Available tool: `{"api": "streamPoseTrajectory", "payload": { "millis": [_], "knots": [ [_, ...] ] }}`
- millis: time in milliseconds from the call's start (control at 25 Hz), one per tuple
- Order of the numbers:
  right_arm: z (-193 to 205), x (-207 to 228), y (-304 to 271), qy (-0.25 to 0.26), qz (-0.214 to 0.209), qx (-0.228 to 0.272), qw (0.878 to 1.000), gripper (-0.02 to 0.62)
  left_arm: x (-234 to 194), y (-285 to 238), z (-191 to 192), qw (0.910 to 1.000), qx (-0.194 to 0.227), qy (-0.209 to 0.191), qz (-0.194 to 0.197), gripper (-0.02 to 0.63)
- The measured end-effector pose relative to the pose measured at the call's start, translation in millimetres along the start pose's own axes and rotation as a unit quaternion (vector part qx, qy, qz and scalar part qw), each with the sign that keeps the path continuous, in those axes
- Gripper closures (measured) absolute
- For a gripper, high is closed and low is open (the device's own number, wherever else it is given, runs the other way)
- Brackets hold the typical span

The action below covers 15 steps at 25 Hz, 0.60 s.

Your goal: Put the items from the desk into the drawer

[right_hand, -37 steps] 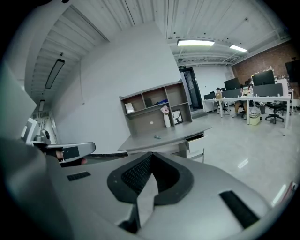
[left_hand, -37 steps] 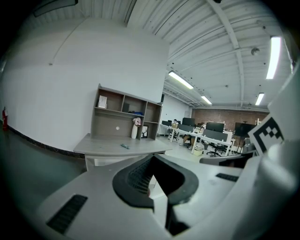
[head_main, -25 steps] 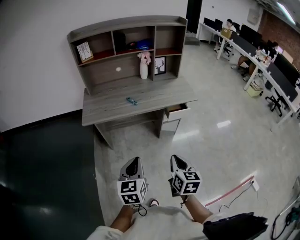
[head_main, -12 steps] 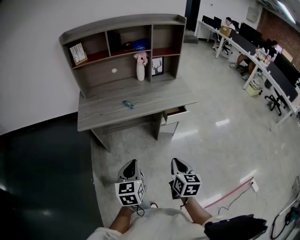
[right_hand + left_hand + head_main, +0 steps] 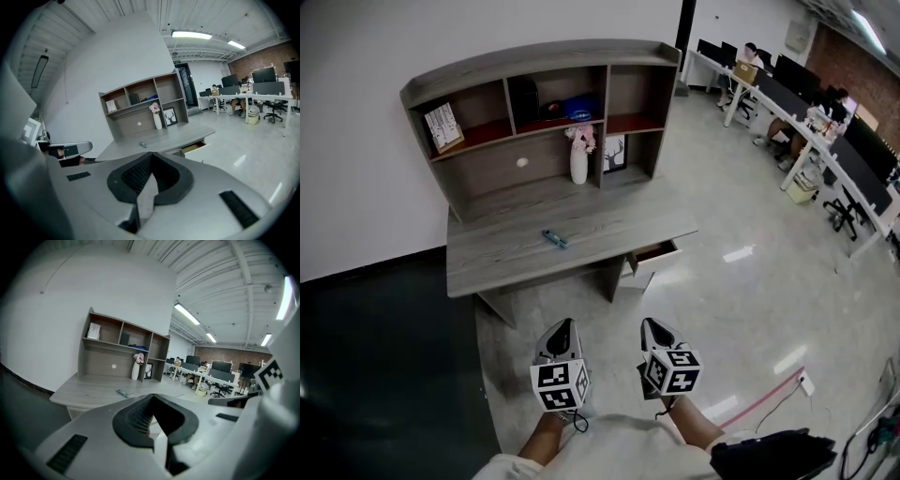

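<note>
At 12 o'clock, well apart from you, desk (image 5: 609, 234) carrying small blue item (image 5: 554, 239) mid-top; drawer (image 5: 654, 255) sitting ajar at item's 4 o'clock. You're holding left gripper (image 5: 562, 328) and right gripper (image 5: 649, 326) low, jaws of both pressed together, gripping nothing. Step in hand looking like approach: try walking in, opening one gripper before reaching item, pulling drawer wider first. Item too small for naming; drawer inside staying hidden.

Left tongs (image 5: 564, 327) and right tongs (image 5: 651, 326) side by side, jaws together
</note>
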State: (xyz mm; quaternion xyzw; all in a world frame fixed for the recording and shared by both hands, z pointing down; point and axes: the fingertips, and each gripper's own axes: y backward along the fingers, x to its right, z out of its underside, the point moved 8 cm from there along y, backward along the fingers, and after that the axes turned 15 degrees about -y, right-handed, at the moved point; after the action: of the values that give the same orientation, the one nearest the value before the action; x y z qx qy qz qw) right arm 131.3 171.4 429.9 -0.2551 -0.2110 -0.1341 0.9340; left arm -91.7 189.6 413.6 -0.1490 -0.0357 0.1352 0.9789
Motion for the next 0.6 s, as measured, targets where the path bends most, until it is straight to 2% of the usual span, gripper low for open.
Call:
{"api": "streamPoseTrajectory", "payload": {
  "millis": [600],
  "knots": [
    [-44, -49, -107, 0.011, -0.011, -0.023, 1.0, 0.597, -87, -82, -24, 0.9994, -0.019, 0.027, 0.003, 0.607]
  ]
}}
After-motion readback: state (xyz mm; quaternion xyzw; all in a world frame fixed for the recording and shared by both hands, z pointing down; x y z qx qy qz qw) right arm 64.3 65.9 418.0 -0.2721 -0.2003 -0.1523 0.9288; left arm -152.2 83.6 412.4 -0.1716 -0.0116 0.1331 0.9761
